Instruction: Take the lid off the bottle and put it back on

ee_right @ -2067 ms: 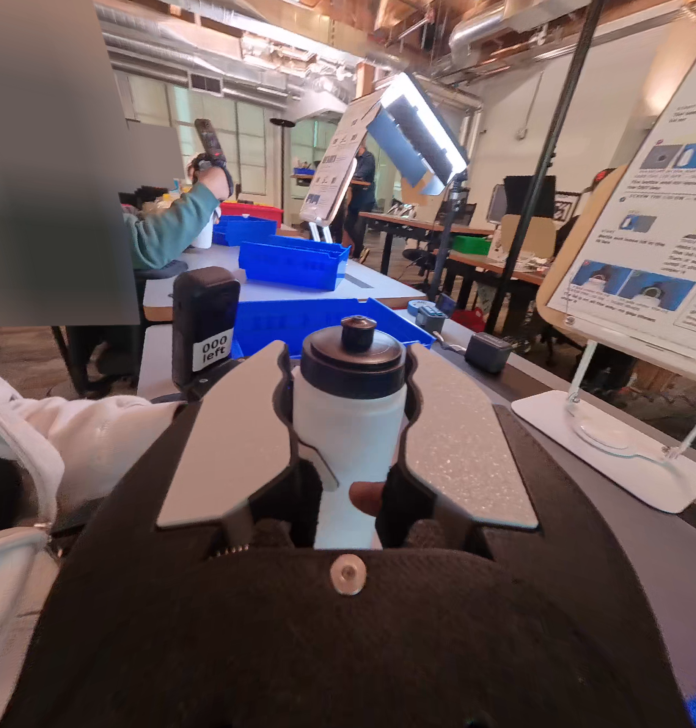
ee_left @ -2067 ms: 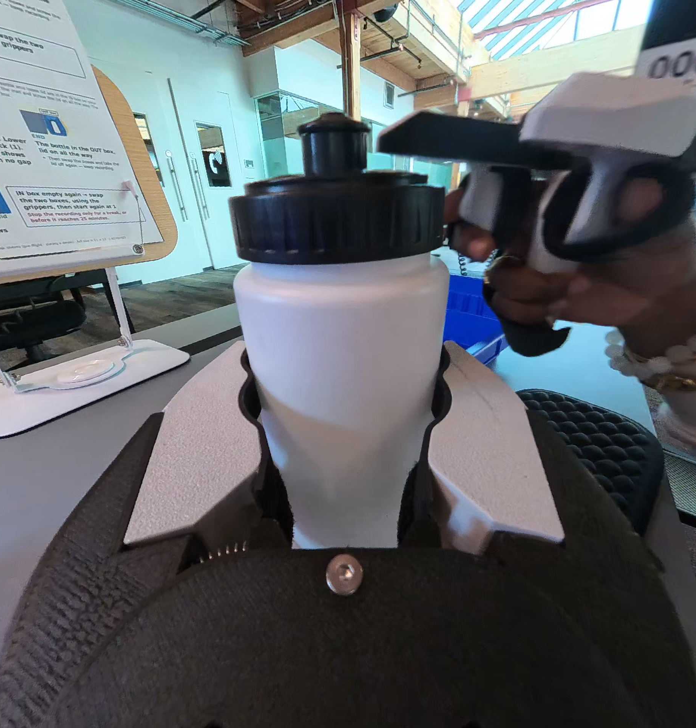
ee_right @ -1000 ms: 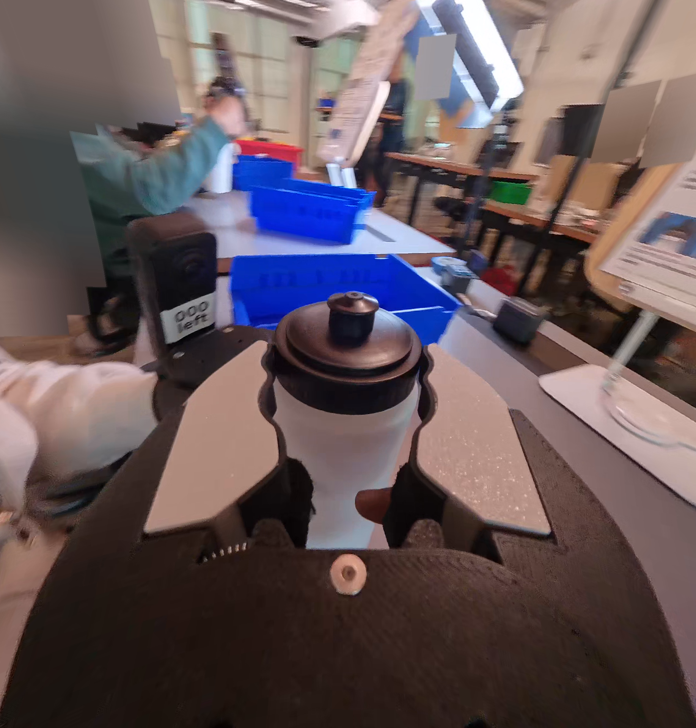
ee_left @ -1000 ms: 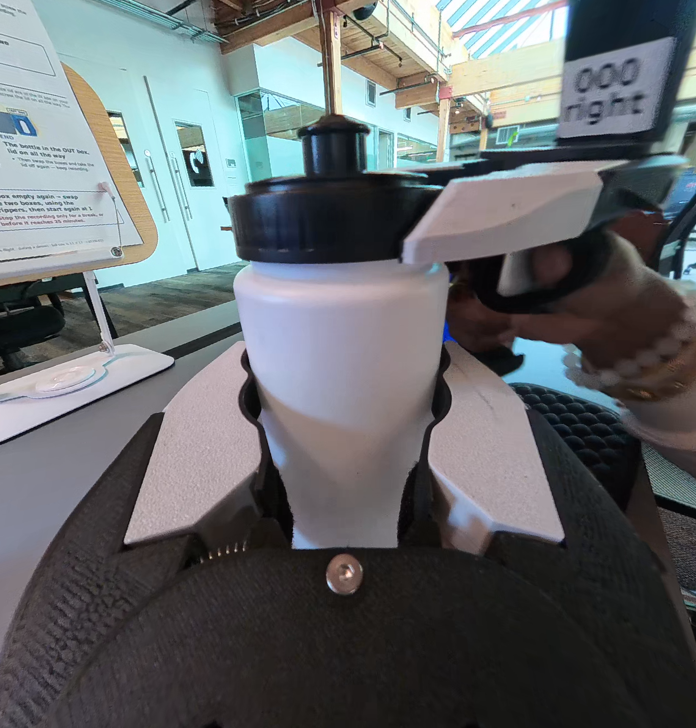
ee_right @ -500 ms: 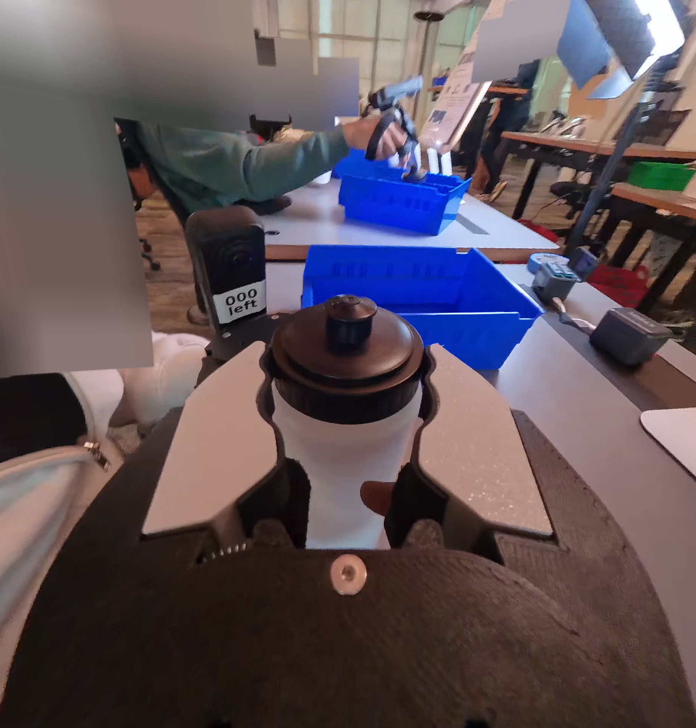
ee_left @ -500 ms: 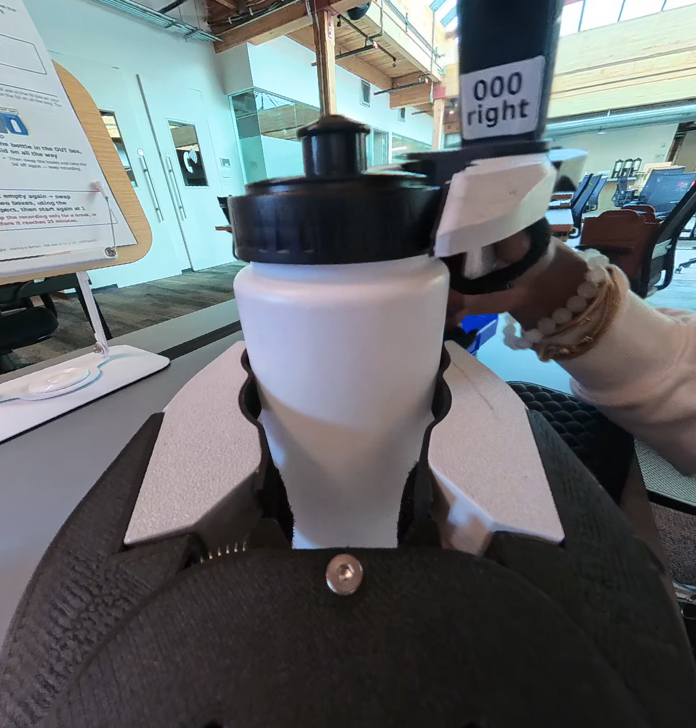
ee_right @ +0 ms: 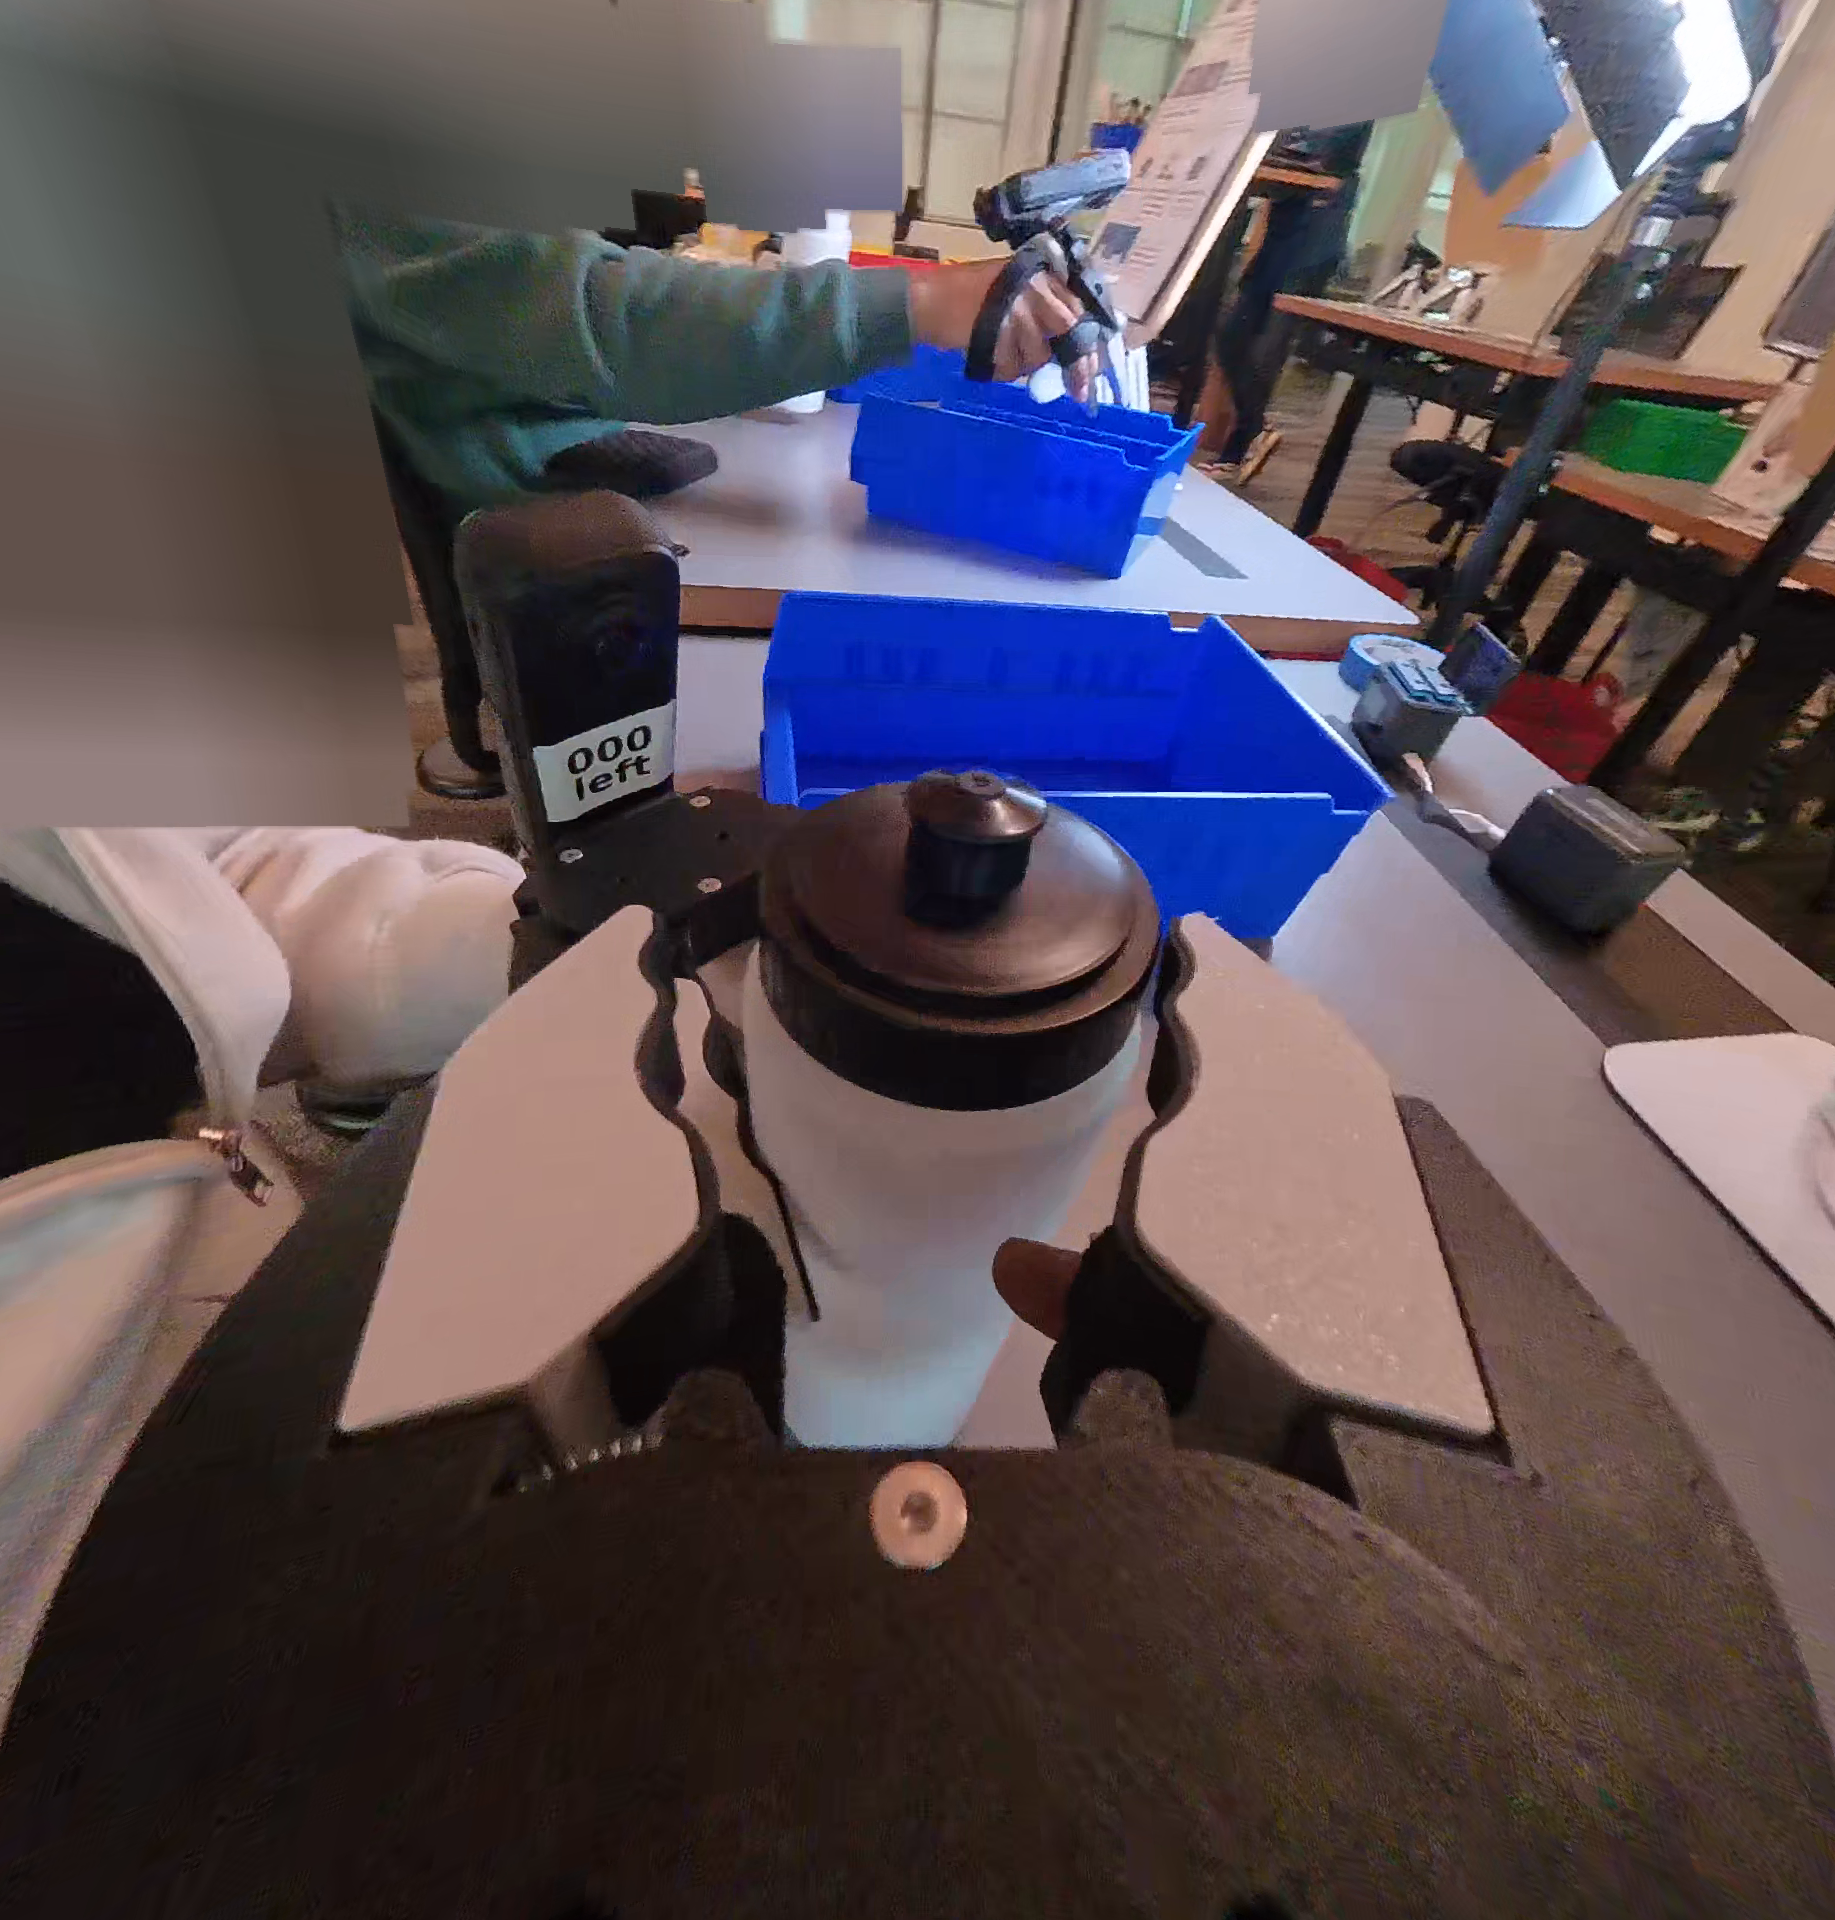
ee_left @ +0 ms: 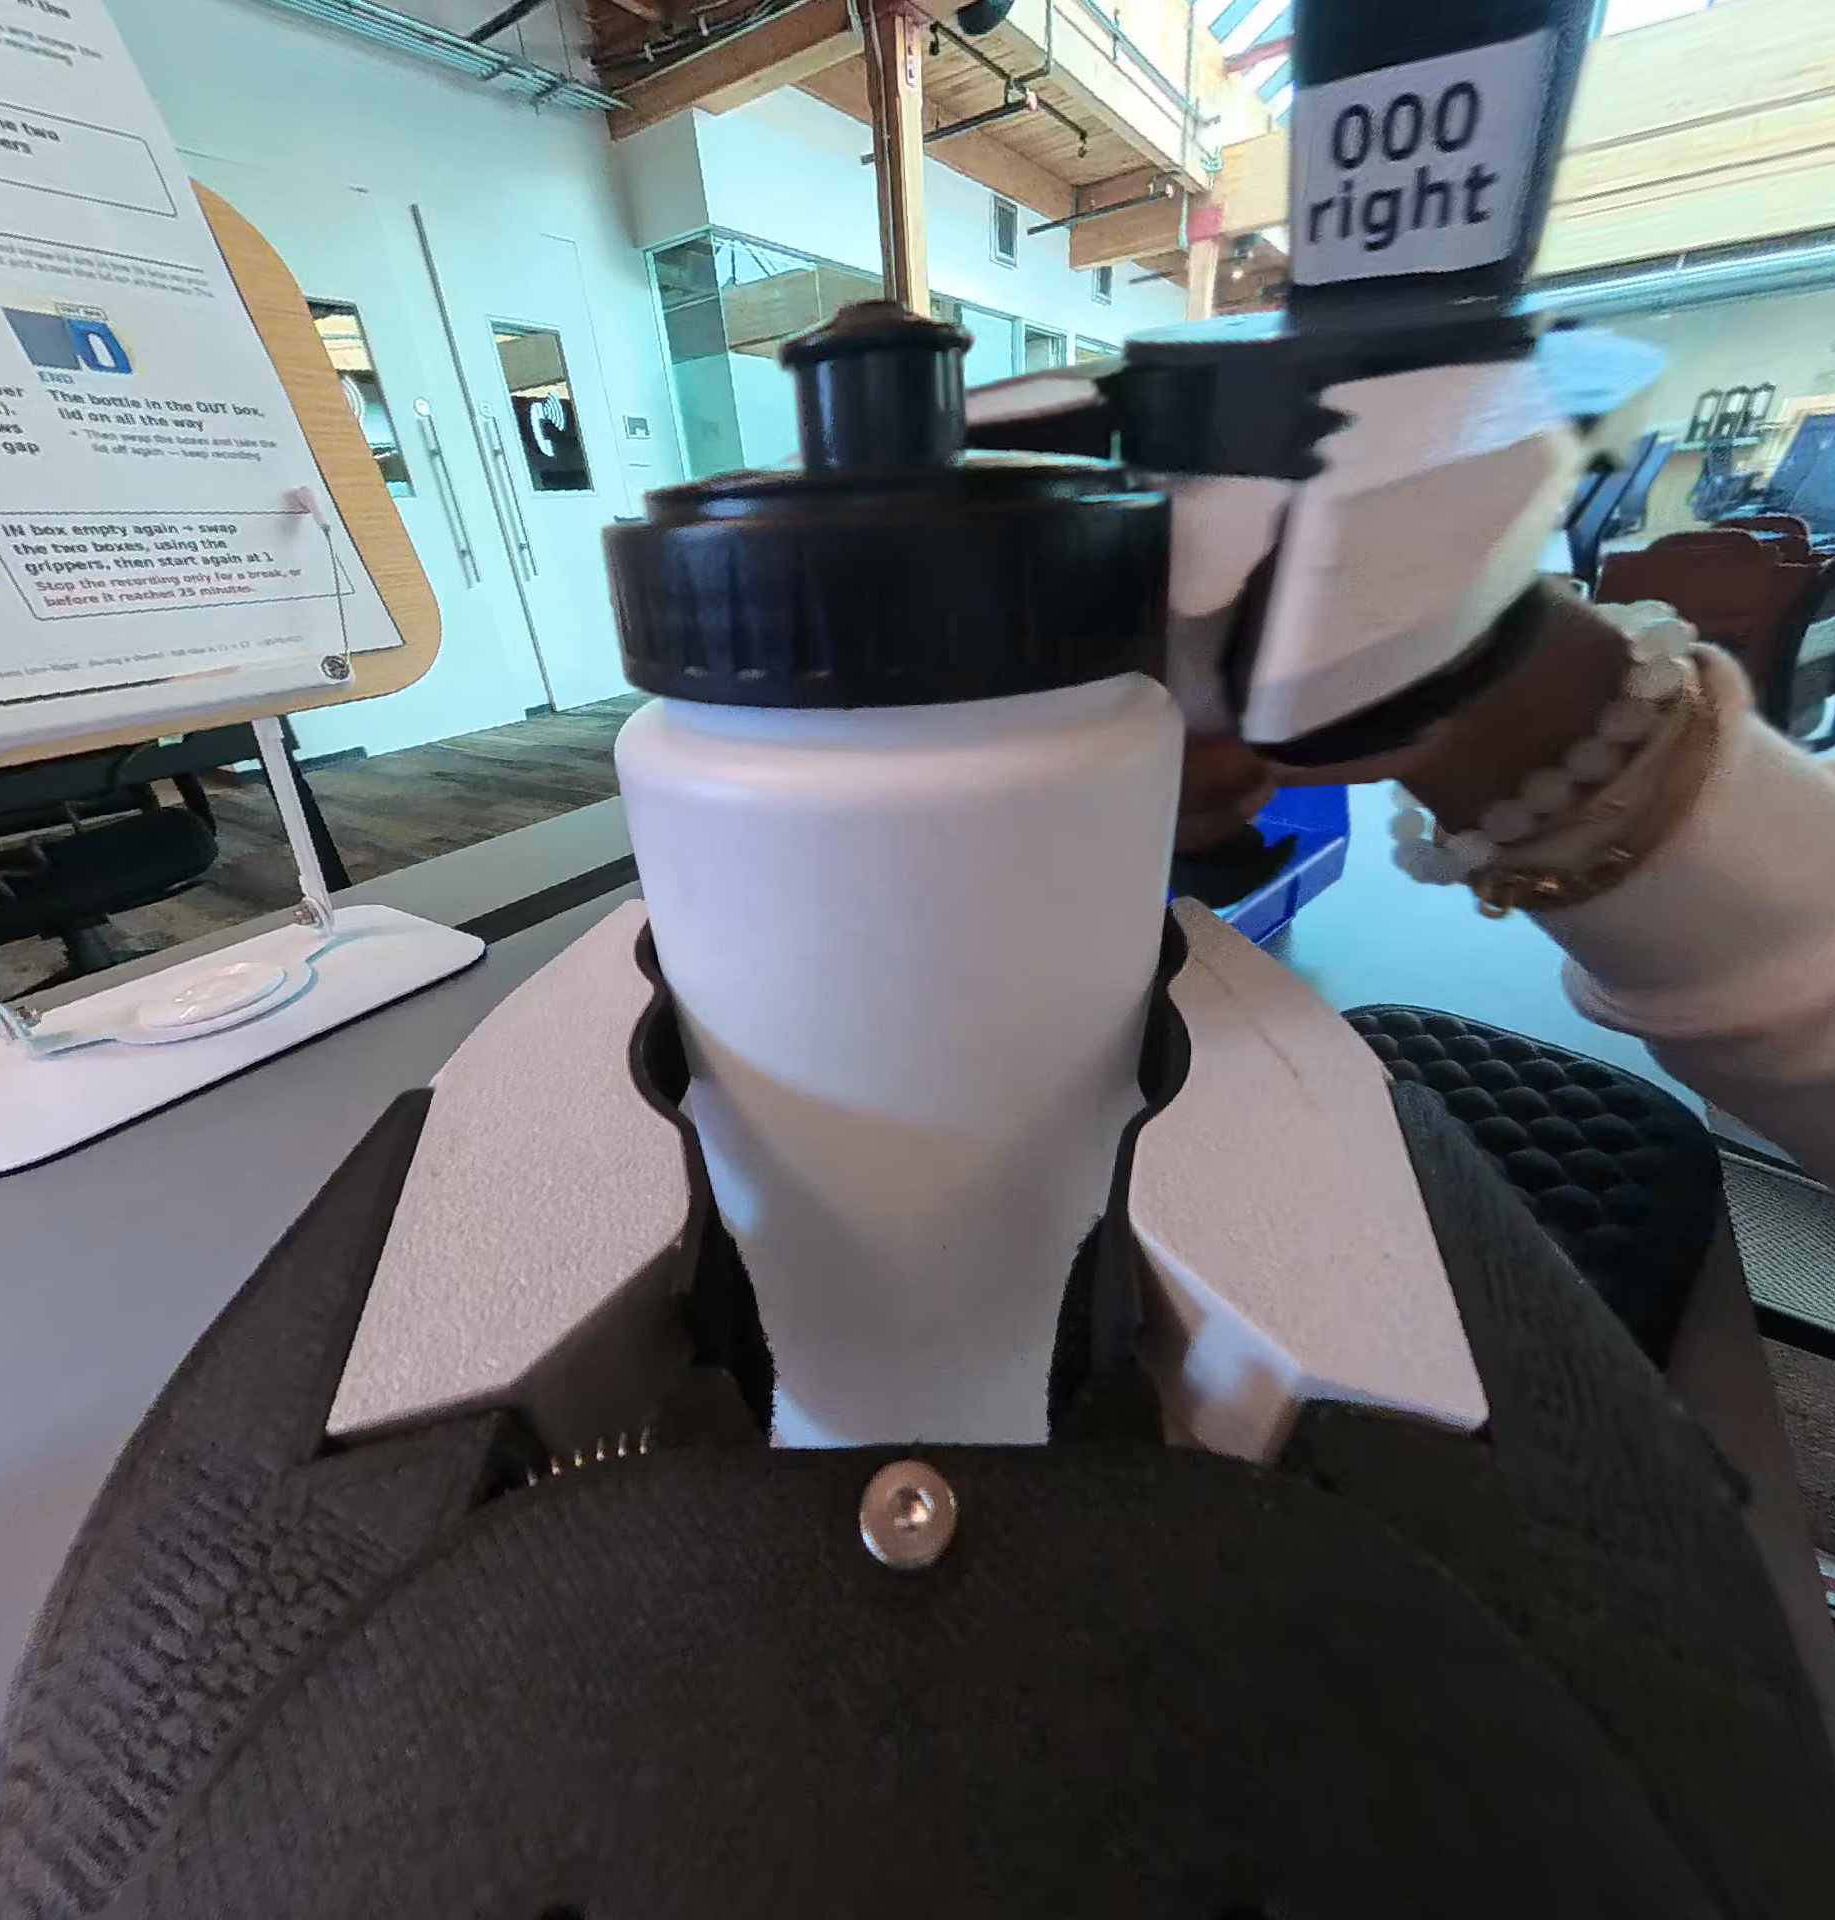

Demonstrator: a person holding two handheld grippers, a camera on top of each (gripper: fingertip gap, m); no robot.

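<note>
The left hand-held gripper clamped the white bottle upright above the tabletop; the right hand-held gripper flanked its black lid, contact unclear. Beyond stood an open blue bin, contents unseen. White labels marked both cameras.

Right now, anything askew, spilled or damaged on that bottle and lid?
Nothing stands out. The black lid sits level on the white bottle, with no visible gap, spill or damage. The left gripper clamps the bottle upright; the right gripper flanks the lid. There is only slight motion blur.
</note>
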